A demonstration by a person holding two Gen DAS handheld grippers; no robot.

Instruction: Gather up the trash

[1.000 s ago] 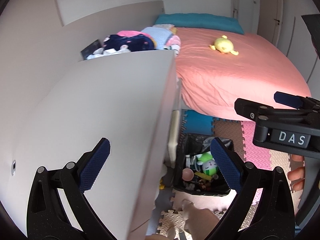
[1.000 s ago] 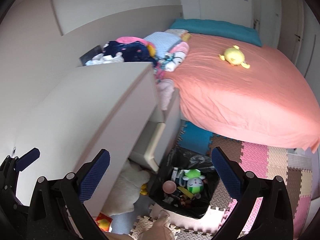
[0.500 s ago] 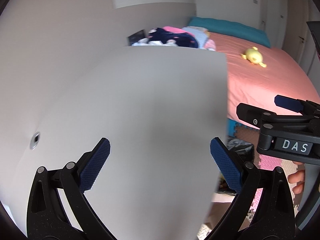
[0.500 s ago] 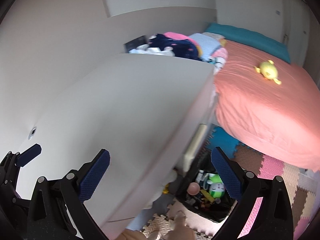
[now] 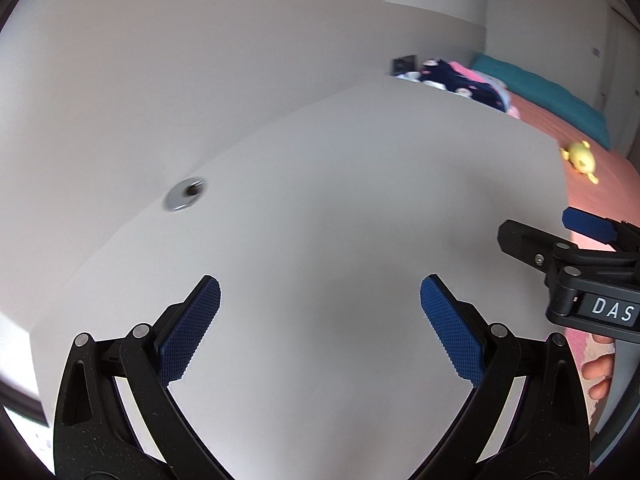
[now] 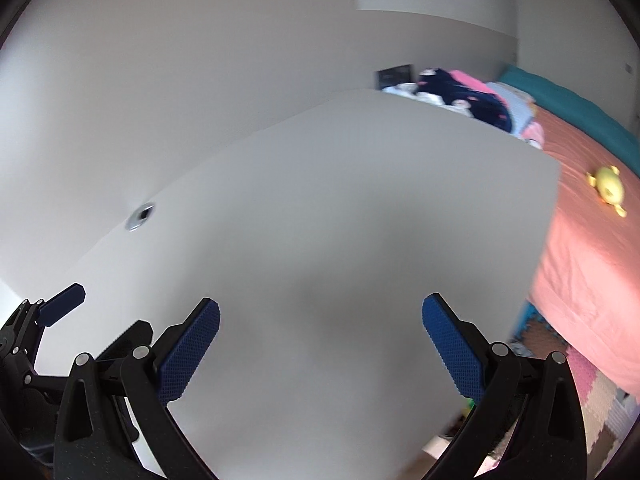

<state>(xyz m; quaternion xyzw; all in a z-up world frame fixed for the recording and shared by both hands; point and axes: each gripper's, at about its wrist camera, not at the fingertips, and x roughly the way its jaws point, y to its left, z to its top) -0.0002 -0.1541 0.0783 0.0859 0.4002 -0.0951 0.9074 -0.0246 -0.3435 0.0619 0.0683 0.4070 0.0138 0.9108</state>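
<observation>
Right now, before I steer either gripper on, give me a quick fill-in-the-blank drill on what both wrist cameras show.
1. Both the left gripper and the right gripper are ____ and hold nothing.
2. The toy lying on the pink bed is ____ in colour.
3. The round metal grommet is set into the white ____ top.
4. The label on the right gripper's body reads ____.

Missing words: open; yellow; desk; DAS

Both wrist cameras hover close above the white tabletop [image 5: 340,208] facing along it toward the bed [image 6: 592,216] (right camera sits slightly rightward), sharing the tabletop, its grommet [image 5: 185,194] and the bed.
</observation>
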